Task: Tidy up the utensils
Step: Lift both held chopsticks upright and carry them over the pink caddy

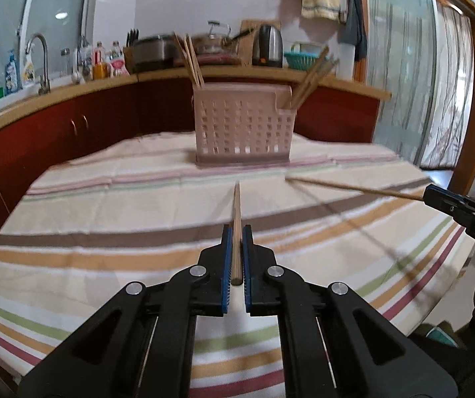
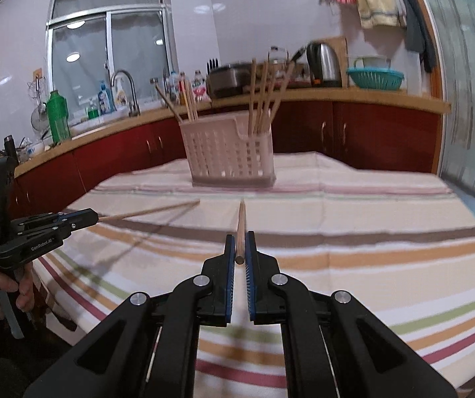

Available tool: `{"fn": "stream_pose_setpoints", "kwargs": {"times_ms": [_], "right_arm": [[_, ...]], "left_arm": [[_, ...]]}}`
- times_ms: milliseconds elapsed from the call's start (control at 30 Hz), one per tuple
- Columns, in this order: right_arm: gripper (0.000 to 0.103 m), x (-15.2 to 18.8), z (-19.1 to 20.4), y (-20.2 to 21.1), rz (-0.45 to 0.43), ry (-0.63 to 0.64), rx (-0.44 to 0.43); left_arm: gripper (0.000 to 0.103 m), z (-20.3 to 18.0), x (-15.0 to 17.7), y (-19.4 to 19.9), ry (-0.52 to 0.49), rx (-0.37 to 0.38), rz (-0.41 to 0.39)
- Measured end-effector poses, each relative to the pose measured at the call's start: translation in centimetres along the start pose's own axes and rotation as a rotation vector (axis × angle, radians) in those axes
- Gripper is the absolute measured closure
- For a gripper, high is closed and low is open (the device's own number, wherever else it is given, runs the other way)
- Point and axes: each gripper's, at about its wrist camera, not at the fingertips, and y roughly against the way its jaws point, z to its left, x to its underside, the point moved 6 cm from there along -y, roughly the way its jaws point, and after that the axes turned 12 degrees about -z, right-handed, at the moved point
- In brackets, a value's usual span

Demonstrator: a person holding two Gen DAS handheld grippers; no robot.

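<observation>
Left tongs (image 1: pixel 236 252) and right tongs (image 2: pixel 241 255) each clamped on one wooden chopstick above the striped desk (image 1: pixel 104 219).

The left chopstick (image 1: pixel 237 219) and the right chopstick (image 2: pixel 241 229) both point toward the pink slotted utensil holder (image 1: pixel 242 126), which stands near the desk's far edge. More chopsticks lean in the holder's two end compartments (image 2: pixel 264 99). A hand (image 2: pixel 8 293) grips the left tongs' handle.

"GenRoboAI" stands on the left gripper (image 2: pixel 96 218), "DAS" on the right gripper (image 1: pixel 427 195).
</observation>
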Motion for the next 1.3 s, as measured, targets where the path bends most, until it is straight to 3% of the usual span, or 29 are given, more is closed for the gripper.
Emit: {"fn": "stream_pose_setpoints", "kwargs": {"times_ms": [267, 700, 1300], "right_arm": [[0.096, -3.8, 0.6, -0.5, -0.079, 0.029, -0.010], [0.096, -9.5, 0.9, -5.0, -0.165, 0.037, -0.031], [0.096, -13.7, 2.7, -11.2, -0.178, 0.069, -0.050]], "left_arm": [[0.097, 0.8, -4.7, 0.8, 0.004, -0.017, -0.102], [0.096, 1.8, -10.6, -2.7, -0.029, -0.031, -0.182], [0.096, 4.2, -14.0, -7.4, -0.051, -0.064, -0.208]]}}
